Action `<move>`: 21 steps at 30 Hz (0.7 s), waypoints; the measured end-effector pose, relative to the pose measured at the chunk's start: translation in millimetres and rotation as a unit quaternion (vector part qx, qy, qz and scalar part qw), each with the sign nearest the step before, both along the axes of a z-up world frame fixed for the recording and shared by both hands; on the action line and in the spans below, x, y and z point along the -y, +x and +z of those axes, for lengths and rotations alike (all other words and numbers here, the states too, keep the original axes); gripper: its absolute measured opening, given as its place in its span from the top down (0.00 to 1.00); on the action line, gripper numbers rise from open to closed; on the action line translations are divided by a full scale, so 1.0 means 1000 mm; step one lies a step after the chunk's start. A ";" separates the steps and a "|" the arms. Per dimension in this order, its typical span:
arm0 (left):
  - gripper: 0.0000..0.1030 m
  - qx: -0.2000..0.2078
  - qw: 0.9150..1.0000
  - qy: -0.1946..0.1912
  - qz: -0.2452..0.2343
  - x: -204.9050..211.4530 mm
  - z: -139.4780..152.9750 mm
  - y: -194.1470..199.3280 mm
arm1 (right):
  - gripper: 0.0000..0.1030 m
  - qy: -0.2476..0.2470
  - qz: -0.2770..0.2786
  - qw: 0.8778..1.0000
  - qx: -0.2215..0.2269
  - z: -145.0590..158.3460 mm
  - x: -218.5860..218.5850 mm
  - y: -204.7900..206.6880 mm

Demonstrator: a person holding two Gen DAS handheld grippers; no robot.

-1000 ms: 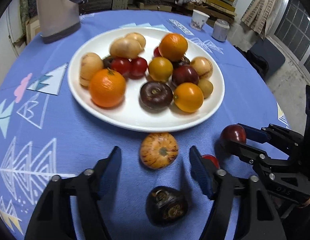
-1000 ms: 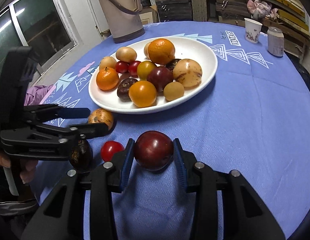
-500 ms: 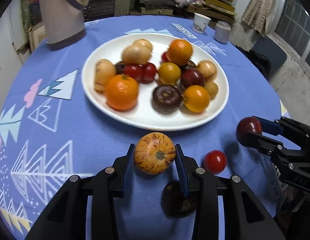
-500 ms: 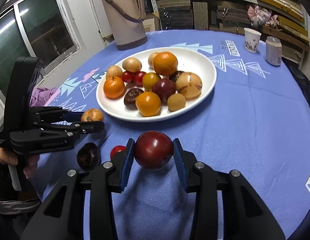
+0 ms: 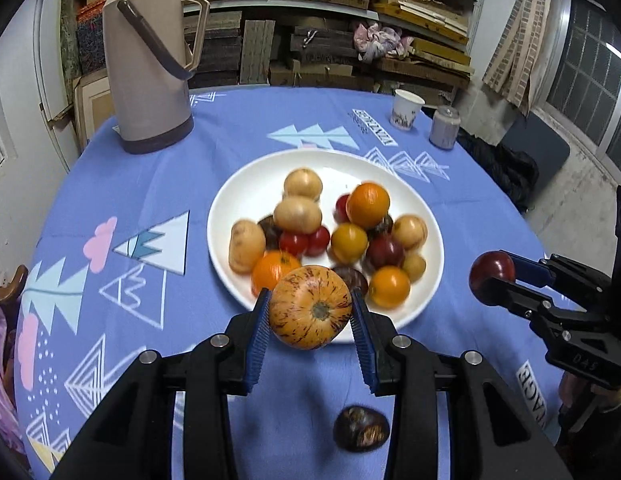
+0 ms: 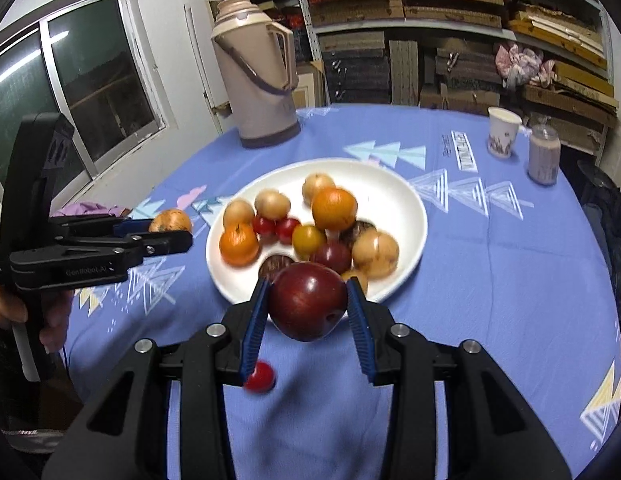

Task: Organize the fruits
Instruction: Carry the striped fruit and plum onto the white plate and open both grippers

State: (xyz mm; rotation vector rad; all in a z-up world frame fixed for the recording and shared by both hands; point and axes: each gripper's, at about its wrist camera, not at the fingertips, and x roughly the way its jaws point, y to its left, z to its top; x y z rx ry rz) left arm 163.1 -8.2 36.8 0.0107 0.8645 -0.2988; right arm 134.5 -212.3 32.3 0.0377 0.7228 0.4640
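Observation:
My left gripper is shut on an orange striped fruit and holds it in the air near the front rim of the white plate. My right gripper is shut on a dark red plum, also lifted above the table; it shows in the left wrist view. The plate holds several oranges, tomatoes, plums and tan fruits. A dark brown fruit and a small red tomato lie on the blue tablecloth below the grippers.
A tan thermos jug stands at the back left of the round table. A paper cup and a small jar stand at the back right. Shelves of stacked boards lie behind the table.
My left gripper shut on the striped fruit and lifted it off the cloth. My right gripper rose with the plum. Both now sit higher above the table.

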 end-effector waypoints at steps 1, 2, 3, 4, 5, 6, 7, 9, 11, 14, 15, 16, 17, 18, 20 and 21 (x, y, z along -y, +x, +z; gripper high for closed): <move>0.62 -0.001 1.000 -0.002 0.001 0.001 0.001 0.005 | 0.63 0.001 0.000 1.000 0.003 0.002 -0.002 0.004; 0.62 -0.002 1.000 -0.003 0.004 0.002 0.001 0.012 | 0.63 0.004 -0.002 1.000 0.006 0.004 -0.004 0.011; 0.62 -0.002 1.000 -0.003 0.006 0.005 0.000 0.018 | 0.63 0.007 -0.004 1.000 0.008 0.004 -0.004 0.015; 0.62 -0.002 1.000 -0.003 0.009 0.006 -0.001 0.022 | 0.63 0.010 -0.007 1.000 0.008 0.005 -0.005 0.021; 0.62 -0.004 1.000 -0.003 0.013 0.007 -0.003 0.028 | 0.63 0.013 -0.011 1.000 0.006 0.004 -0.006 0.026; 0.62 -0.005 1.000 -0.004 0.014 0.007 -0.004 0.032 | 0.63 0.016 -0.013 1.000 0.001 0.002 -0.007 0.033; 0.62 -0.007 1.000 -0.008 0.014 0.007 -0.005 0.036 | 0.63 0.019 -0.012 1.000 -0.001 0.001 -0.008 0.037; 0.62 -0.011 1.000 -0.006 0.012 0.008 -0.008 0.040 | 0.63 0.021 -0.008 1.000 -0.006 -0.002 -0.012 0.046; 0.62 -0.015 1.000 -0.001 0.011 0.010 -0.012 0.046 | 0.63 0.020 -0.003 1.000 -0.011 -0.005 -0.017 0.052; 0.62 -0.024 1.000 -0.003 0.010 0.012 -0.018 0.056 | 0.63 0.015 0.005 1.000 -0.022 -0.014 -0.026 0.065; 0.62 -0.026 1.000 -0.003 0.010 0.012 -0.021 0.059 | 0.63 0.013 0.007 1.000 -0.025 -0.016 -0.029 0.069; 0.62 -0.028 1.000 -0.003 0.009 0.013 -0.023 0.061 | 0.63 0.011 0.009 1.000 -0.028 -0.019 -0.032 0.072; 0.62 -0.031 0.999 -0.002 0.009 0.014 -0.026 0.064 | 0.63 0.007 0.011 0.999 -0.032 -0.023 -0.036 0.077; 0.62 -0.034 0.999 -0.002 0.009 0.014 -0.029 0.066 | 0.63 0.004 0.010 0.999 -0.034 -0.025 -0.038 0.080; 0.62 -0.038 0.999 -0.001 0.009 0.015 -0.033 0.072 | 0.63 0.000 0.009 0.999 -0.040 -0.031 -0.040 0.087; 0.62 -0.040 0.999 -0.001 0.010 0.016 -0.035 0.074 | 0.63 -0.001 0.007 0.999 -0.043 -0.033 -0.041 0.091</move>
